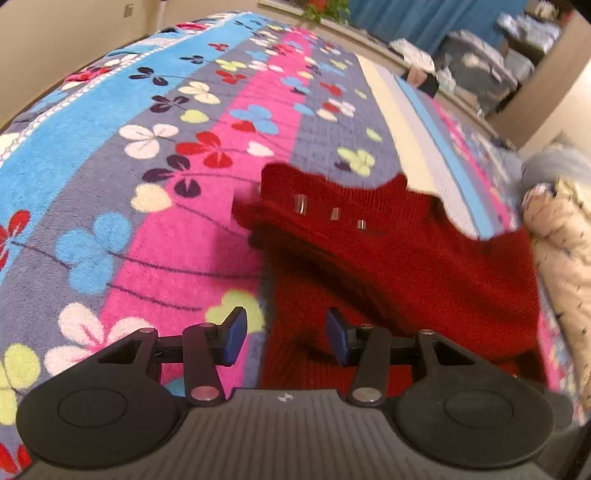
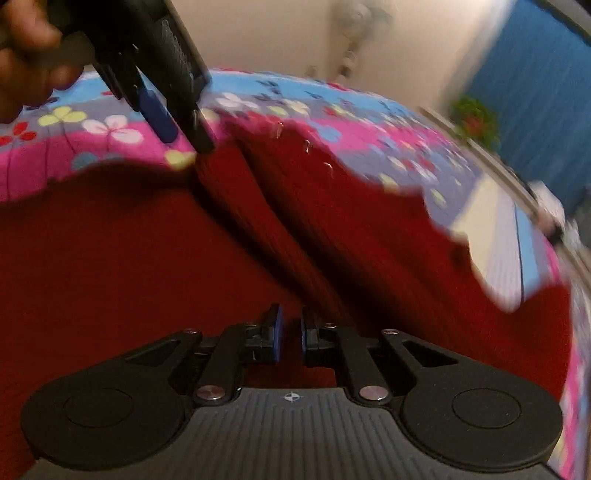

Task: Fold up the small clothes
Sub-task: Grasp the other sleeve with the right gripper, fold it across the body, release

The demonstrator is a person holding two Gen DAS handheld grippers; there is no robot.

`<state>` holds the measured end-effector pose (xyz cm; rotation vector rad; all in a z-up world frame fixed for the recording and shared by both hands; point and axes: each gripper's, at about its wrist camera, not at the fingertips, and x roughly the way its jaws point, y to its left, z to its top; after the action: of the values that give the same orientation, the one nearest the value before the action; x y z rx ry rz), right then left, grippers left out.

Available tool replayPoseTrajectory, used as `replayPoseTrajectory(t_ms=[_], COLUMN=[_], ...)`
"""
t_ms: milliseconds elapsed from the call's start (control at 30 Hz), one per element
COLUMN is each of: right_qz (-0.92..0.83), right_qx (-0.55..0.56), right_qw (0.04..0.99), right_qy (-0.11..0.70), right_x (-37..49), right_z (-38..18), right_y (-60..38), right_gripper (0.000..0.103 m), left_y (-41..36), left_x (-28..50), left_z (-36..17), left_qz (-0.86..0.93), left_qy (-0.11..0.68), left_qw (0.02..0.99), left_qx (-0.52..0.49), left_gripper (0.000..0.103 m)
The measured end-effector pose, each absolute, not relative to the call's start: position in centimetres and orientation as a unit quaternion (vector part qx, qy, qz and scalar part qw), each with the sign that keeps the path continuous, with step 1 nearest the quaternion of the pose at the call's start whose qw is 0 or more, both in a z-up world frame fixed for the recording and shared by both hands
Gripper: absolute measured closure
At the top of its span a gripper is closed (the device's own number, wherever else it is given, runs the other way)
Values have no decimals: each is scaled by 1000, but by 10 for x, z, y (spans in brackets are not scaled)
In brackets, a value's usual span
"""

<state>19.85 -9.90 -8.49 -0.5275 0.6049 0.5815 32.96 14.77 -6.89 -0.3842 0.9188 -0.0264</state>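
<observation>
A red knit garment (image 1: 388,258) with a row of small metal snaps (image 1: 334,213) lies rumpled on a floral fleece blanket (image 1: 147,184). My left gripper (image 1: 286,336) hovers over the garment's left edge. It is open, with nothing between its blue pads. In the right wrist view the garment (image 2: 110,258) fills the lower frame, and a raised fold runs from my right gripper (image 2: 291,338) toward the snaps (image 2: 306,146). The right jaws stand a narrow gap apart just above the cloth, and no cloth is pinched. The left gripper (image 2: 181,136), held by a hand (image 2: 26,55), hangs at the top left.
A cream quilted garment (image 1: 565,266) and a grey fluffy item (image 1: 554,166) lie at the blanket's right edge. Bins and piled cloth (image 1: 480,62) stand beyond the bed by a blue curtain (image 1: 424,18). A potted plant (image 2: 474,122) sits by the wall.
</observation>
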Motion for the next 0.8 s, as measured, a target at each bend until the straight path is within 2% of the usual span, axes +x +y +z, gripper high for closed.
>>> replayPoseTrajectory(t_ms=[33,133,233,300,367,400,533,567,600,667,700,800], right_qz=[271,232,164,119,62,39,25,32,41,56,50,-55], right_qx=[-229,-204,-179,-114,-41,-11,38,47,52,27,16,103], right_qw=[884,902,923,943,958,961,949,945,941,933,937,936], right_qy=[305,302,298,290,276,273,313,321,331,354,346,331], right_x=[197,192,200,214,230,241,293,304,311,327,331,342], right_z=[-78,-64,-53,-42,-32,-30,-39,-40,-44,-50,-46,-40], right_y=[-112,-151,-191,-223,-248,-258,-268,-269,-265,-255,-260,-310], right_gripper=[85,69,67,61,37,32,32,33,46,83,86,88], left_y=[150,157,166,173,179,182,185,185,184,183,182,178], left_x=[330,331,332,330,330,330,332,333,333,334,334,336], left_z=[-67,-63,-63,-61,-60,-60,-61,-62,-64,-65,-66,-66], left_qz=[-12,-6,1,9,18,22,30,30,29,26,25,14], left_qy=[437,424,414,406,399,396,397,399,400,402,402,402], left_qw=[879,878,873,871,869,869,868,869,869,868,869,870], left_qx=[-191,-222,-258,-278,-292,-297,-295,-293,-291,-290,-289,-285], left_gripper=[50,50,50,50,50,50,50,50,50,50,50,50])
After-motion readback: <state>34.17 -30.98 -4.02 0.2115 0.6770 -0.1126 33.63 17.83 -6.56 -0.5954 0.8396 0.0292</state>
